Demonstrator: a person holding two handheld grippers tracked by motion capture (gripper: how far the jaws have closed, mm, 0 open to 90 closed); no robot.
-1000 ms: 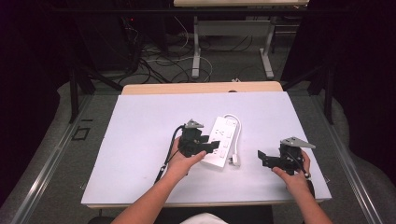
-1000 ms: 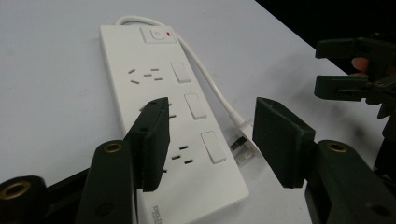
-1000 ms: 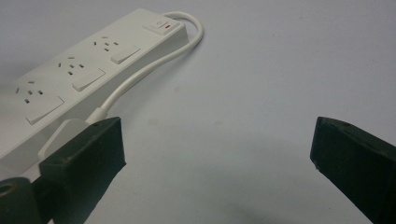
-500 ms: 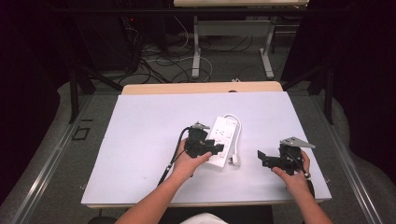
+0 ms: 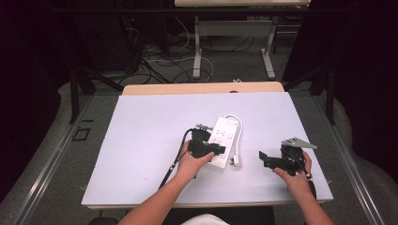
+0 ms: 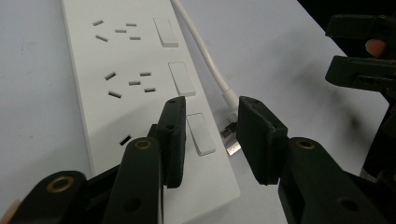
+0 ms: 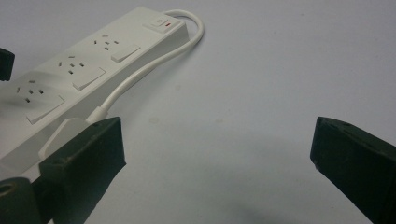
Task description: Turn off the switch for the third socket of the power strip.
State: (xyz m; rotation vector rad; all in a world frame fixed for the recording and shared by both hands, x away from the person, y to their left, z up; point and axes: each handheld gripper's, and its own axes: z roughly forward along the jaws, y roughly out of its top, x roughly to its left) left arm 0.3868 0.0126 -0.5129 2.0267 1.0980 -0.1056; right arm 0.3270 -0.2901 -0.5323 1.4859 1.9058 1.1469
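white plastic three-socket power strip (image 5: 222, 142) flat mid-counter (image 5: 141, 122), white cord (image 5: 238, 136) looped along its right side to plug (image 5: 236, 161) | left gripper (image 6: 210, 135) over strip's near end, fingers (image 6: 172, 135) partly apart, astride a rocker switch (image 6: 201, 134) | right gripper (image 5: 264, 158) well right of strip, fingers wide, holding nothing

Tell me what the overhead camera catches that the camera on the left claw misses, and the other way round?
The high view takes in the whole white table, both of the person's forearms, the left claw, the right claw and the desk legs and cables on the floor beyond. The left gripper view shows detail that is too small from above: the socket holes and rocker switches on the power strip, and the metal prongs of the plug seen between its open jaws. Both show the white strip, its cord and the other claw off to the side.
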